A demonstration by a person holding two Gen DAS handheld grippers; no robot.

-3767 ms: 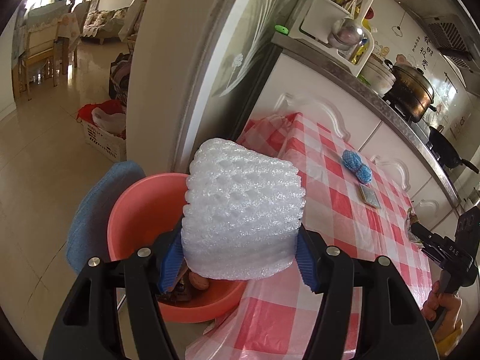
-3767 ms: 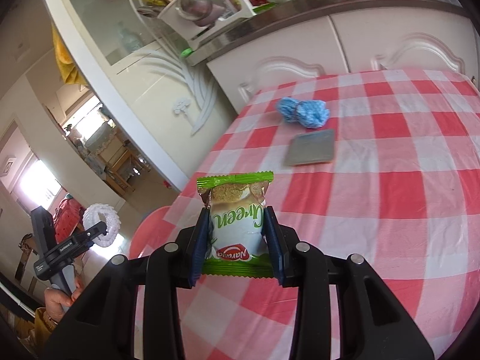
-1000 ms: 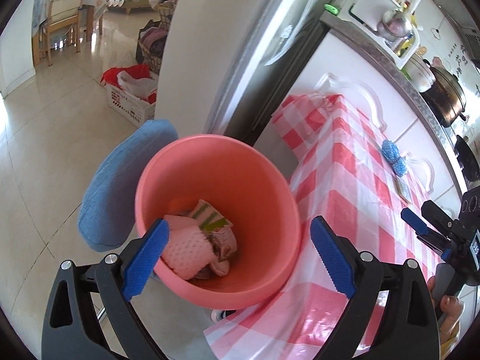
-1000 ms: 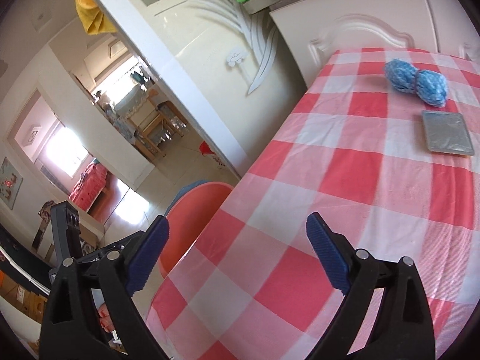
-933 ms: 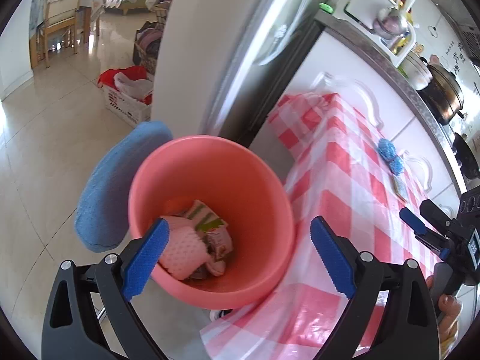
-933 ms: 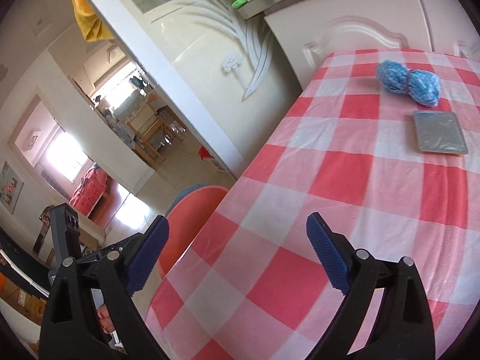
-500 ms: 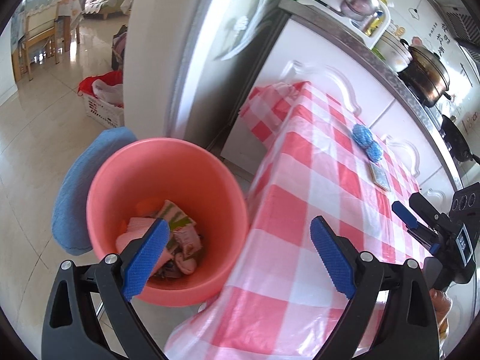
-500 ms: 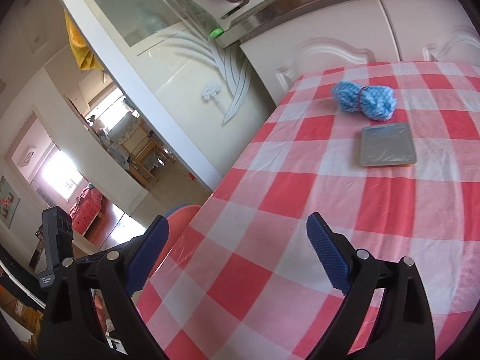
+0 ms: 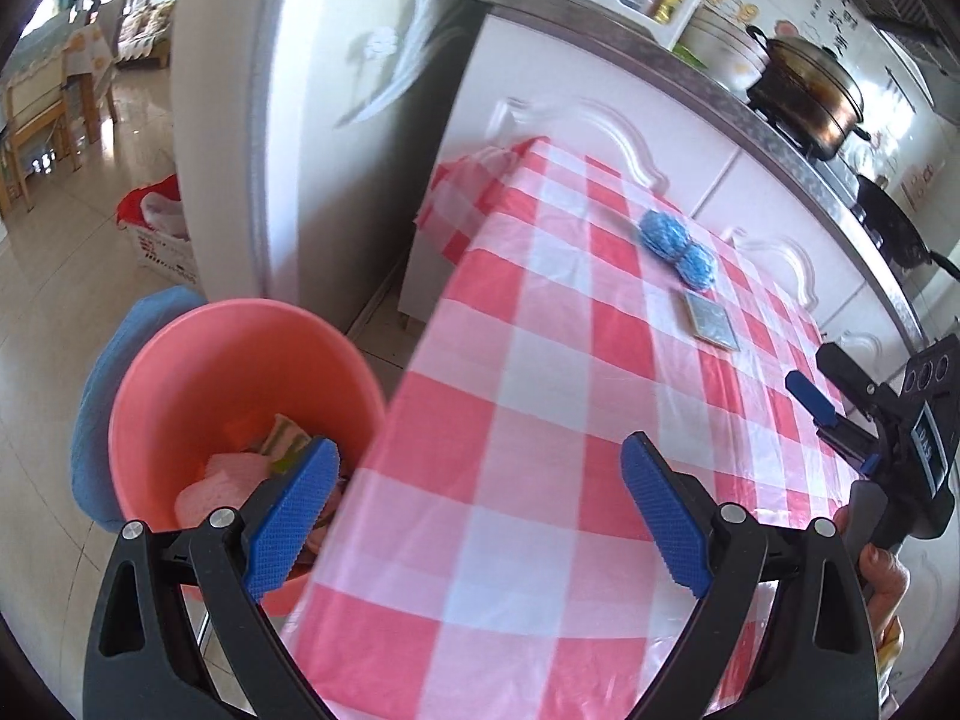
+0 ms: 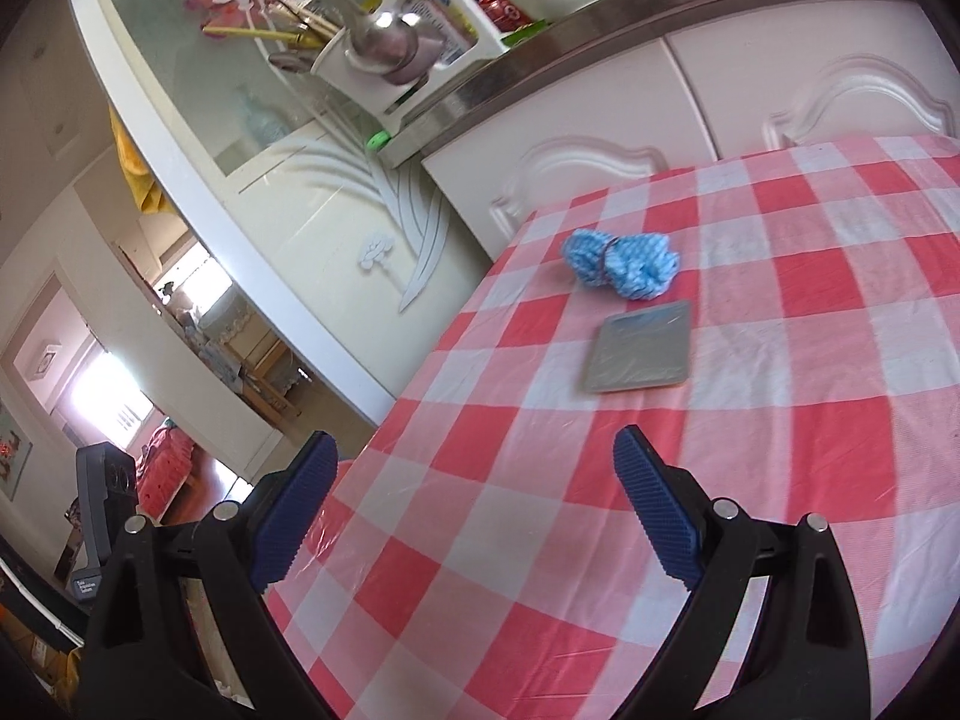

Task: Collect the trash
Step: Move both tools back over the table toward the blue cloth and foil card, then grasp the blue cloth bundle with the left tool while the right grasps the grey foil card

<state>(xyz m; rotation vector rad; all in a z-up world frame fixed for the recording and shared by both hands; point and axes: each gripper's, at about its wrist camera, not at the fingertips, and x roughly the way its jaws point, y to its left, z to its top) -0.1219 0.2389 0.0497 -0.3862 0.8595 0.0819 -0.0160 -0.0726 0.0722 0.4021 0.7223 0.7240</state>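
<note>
Trash (image 9: pixel 240 480), a pinkish foam piece and a green-striped wrapper, lies inside the pink bucket (image 9: pixel 180 372) at the lower left of the left wrist frame, beside the red-and-white checked tablecloth (image 9: pixel 540 420). Left gripper (image 9: pixel 474 516) fills the bottom of that frame with its blue pads spread wide and nothing between them. Right gripper (image 10: pixel 474 510) is likewise spread and empty at the bottom of its frame, over the cloth, with a blue yarn bundle (image 10: pixel 621 261) and a grey flat packet (image 10: pixel 639 355) near the centre.
</note>
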